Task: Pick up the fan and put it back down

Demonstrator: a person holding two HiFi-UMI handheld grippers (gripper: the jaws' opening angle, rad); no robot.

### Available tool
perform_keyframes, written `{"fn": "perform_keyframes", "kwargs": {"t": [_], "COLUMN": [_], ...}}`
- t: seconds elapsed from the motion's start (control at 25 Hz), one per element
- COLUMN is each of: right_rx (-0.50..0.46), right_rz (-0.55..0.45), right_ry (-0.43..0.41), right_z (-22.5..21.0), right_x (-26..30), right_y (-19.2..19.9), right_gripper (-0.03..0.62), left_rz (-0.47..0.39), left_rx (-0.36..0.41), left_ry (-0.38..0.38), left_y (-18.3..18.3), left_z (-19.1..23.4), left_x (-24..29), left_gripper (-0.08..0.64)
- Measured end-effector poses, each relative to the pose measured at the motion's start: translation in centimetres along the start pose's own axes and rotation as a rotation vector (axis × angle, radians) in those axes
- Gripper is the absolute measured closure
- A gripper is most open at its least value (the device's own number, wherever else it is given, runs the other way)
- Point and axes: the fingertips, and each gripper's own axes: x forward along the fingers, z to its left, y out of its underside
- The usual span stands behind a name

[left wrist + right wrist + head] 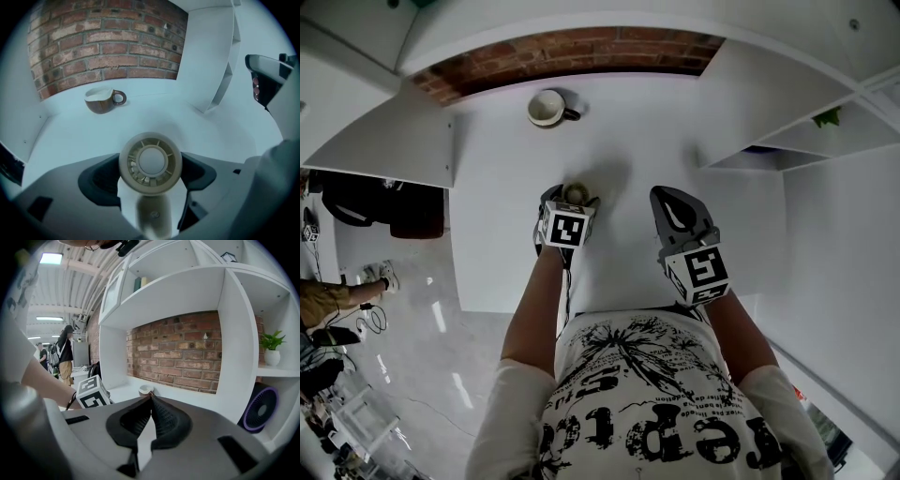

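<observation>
A small beige hand-held fan, with a round grille head and a stubby handle, stands head-up between the jaws of my left gripper, which is shut on it. In the head view the fan shows at the tip of the left gripper, over the middle of the white table. Whether its base touches the table is hidden. My right gripper hovers to the right of it, and its jaws are shut tip to tip on nothing.
A brown mug stands at the back near the brick wall. White shelves flank the table; the right ones hold a purple desk fan and a potted plant. People stand far off at the left.
</observation>
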Motion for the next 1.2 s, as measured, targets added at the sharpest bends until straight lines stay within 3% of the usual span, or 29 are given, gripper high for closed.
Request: {"fn": "perform_keyframes", "kwargs": {"t": [0.2,0.72,1.2], "right_rx": [-0.009,-0.059,-0.092], "right_rz": [-0.014,-0.129,-0.255], "right_ry": [0.005,0.004,0.014], "right_z": [0.7,1.7,3.1], "right_x": [-1.8,-5.0,-9.0], "right_y": [-1.8,-6.2,-10.5], "right_gripper": [0.577,0.577,0.577], "left_rz": [-0.12,-0.552,-0.908], "left_rx": [0.034,0.106,0.21], "left_ry": [0.001,-0.021,-0.041], "left_y": [-2.5,-11.2,-13.2], "left_z": [-0.9,-3.6,-6.8], "left_x": [-4.8,-19.6,-32.7], "left_gripper": [0.175,0.175,0.175]}}
